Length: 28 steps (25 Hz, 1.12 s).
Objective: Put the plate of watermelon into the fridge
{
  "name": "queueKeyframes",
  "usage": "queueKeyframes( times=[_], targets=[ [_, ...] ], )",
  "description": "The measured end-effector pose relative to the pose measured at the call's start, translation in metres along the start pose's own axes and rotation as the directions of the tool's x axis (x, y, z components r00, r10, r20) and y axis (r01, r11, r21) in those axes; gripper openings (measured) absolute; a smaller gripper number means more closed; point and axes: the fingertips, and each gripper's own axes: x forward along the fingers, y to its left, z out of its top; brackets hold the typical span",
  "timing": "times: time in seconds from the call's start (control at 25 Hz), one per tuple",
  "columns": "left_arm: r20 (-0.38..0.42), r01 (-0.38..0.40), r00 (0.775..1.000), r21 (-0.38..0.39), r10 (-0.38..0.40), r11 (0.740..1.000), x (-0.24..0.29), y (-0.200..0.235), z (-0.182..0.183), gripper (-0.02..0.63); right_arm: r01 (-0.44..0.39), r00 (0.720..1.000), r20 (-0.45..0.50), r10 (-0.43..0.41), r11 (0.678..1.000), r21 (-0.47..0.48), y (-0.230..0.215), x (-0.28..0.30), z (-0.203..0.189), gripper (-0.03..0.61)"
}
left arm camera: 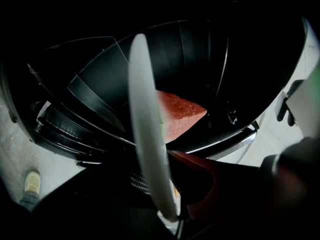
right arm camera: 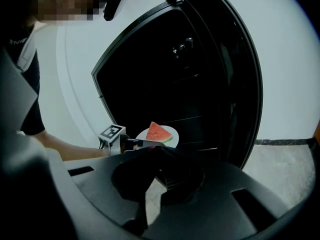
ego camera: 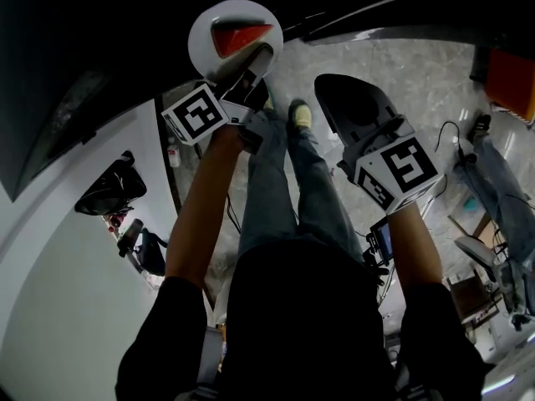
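**Plate at the fridge mouth, not yet shelved**

Your left tool (ego camera: 251, 63) was clenched on the rim of the white plate (ego camera: 207, 38). The watermelon slice (ego camera: 240, 36) sat on it, red face up. You held the plate in the air at the open fridge (left arm camera: 165, 54), close to the dark shelves (left arm camera: 87, 91) and touching none that I could see. The door (right arm camera: 235, 89) stood swung wide.

By my reading, carrying and opening were done. Setting the plate on a shelf, letting go and shutting the door were left.

Your right tool (ego camera: 355, 98) hung beside the left one, jaws drawn together on nothing.

Around you: grey stone floor (ego camera: 418, 69), your shoe (ego camera: 301, 117) below the plate, a white wall (ego camera: 67, 291) to the left, and cables (ego camera: 451, 132) well off to the right.

Nothing stood between plate and shelves. The shelf fronts were near the rim and could catch it. A tilt might have slid the slice off.
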Motion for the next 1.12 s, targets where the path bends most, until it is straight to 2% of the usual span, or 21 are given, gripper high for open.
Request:
queueKeyframes(
  times=[0.12, 0.24, 0.64, 0.8, 0.88, 0.96, 1.04, 1.12],
  targets=[
    [0.005, 0.009, 1.0, -0.011, -0.009, 1.0, 0.006, 0.006, 0.005, 0.057, 0.0, 1.0, -0.006, 0.0, 1.0, 0.004, 0.001, 0.001, -0.002, 0.011],
    [0.004, 0.011, 1.0, 0.012, -0.011, 1.0, 0.011, 0.012, 0.011, 0.057, -0.001, 1.0, -0.008, 0.001, 1.0, 0.008, 0.001, 0.002, -0.003, 0.011],
    [0.012, 0.006, 1.0, -0.017, -0.006, 1.0, 0.016, 0.025, 0.016, 0.064, -0.002, 1.0, -0.014, 0.002, 1.0, 0.008, 0.001, 0.002, -0.004, 0.011],
    [0.004, 0.002, 1.0, 0.014, -0.003, 1.0, 0.015, 0.028, 0.013, 0.067, -0.002, 1.0, -0.019, 0.002, 1.0, 0.008, 0.004, 0.003, -0.005, 0.011],
    [-0.005, 0.026, 1.0, 0.033, -0.026, 0.999, 0.016, 0.024, 0.013, 0.076, -0.001, 1.0, -0.014, 0.001, 1.0, 0.008, 0.005, 0.001, -0.003, 0.011],
    [-0.033, 0.062, 0.998, 0.058, -0.06, 0.996, 0.016, 0.019, 0.01, 0.136, 0.001, 1.0, -0.014, -0.001, 1.0, 0.01, 0.005, 0.0, -0.003, 0.011],
    [-0.073, 0.096, 0.993, 0.095, -0.089, 0.991, 0.016, 0.015, 0.006, 0.254, 0.004, 1.0, -0.014, -0.003, 1.0, 0.01, 0.003, 0.0, -0.004, 0.011],
    [-0.106, 0.12, 0.989, 0.137, -0.106, 0.983, 0.016, 0.012, 0.002, 0.287, 0.007, 1.0, -0.014, -0.007, 1.0, 0.01, 0.002, 0.0, -0.005, 0.011]
  ],
)
